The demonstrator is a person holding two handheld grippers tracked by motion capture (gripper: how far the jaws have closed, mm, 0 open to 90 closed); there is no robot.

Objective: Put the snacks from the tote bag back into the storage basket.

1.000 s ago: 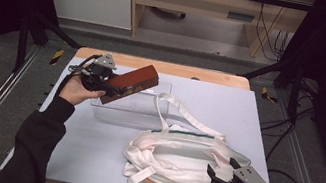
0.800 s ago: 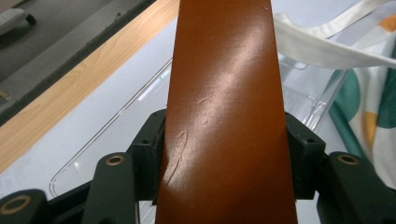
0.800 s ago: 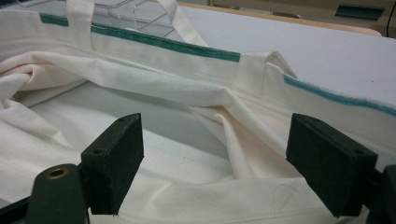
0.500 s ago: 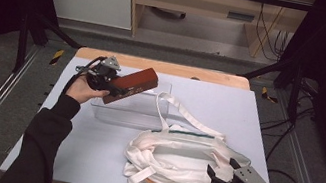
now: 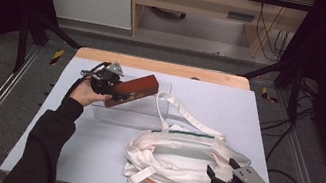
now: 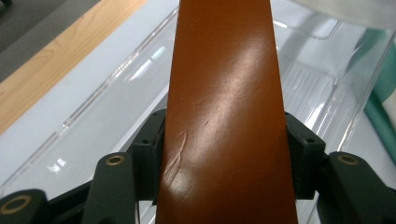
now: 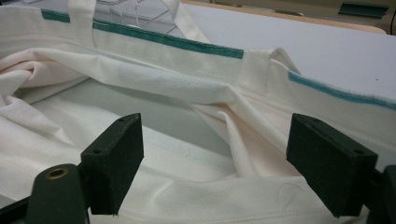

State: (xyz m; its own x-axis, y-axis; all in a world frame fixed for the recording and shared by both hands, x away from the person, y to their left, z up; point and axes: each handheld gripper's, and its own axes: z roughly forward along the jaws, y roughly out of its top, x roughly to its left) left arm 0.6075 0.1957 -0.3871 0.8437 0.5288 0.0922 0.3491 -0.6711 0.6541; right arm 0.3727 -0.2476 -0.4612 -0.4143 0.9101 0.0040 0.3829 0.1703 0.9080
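My left gripper (image 5: 118, 89) is shut on a long brown leather case (image 5: 133, 90), held above a clear plastic tray (image 5: 160, 107) at the back left of the table. In the left gripper view the brown case (image 6: 226, 107) runs up between both jaws, which press its sides, with the clear tray (image 6: 107, 116) beneath. A white cloth tote bag (image 5: 175, 157) with green trim lies crumpled at the front right, its mouth open. My right gripper (image 5: 220, 171) is open at the bag's right end. In the right gripper view the bag (image 7: 196, 116) spreads between the wide-apart jaws.
The table top (image 5: 65, 145) is pale grey with a wooden strip (image 5: 160, 66) along the far edge. One bag strap (image 5: 183, 111) reaches back toward the tray. Black frame bars and cables stand around the table, with a cabinet behind.
My left hand has carried the brown case a little to the right and lower over the tray. The right gripper and bag have stayed where they were.
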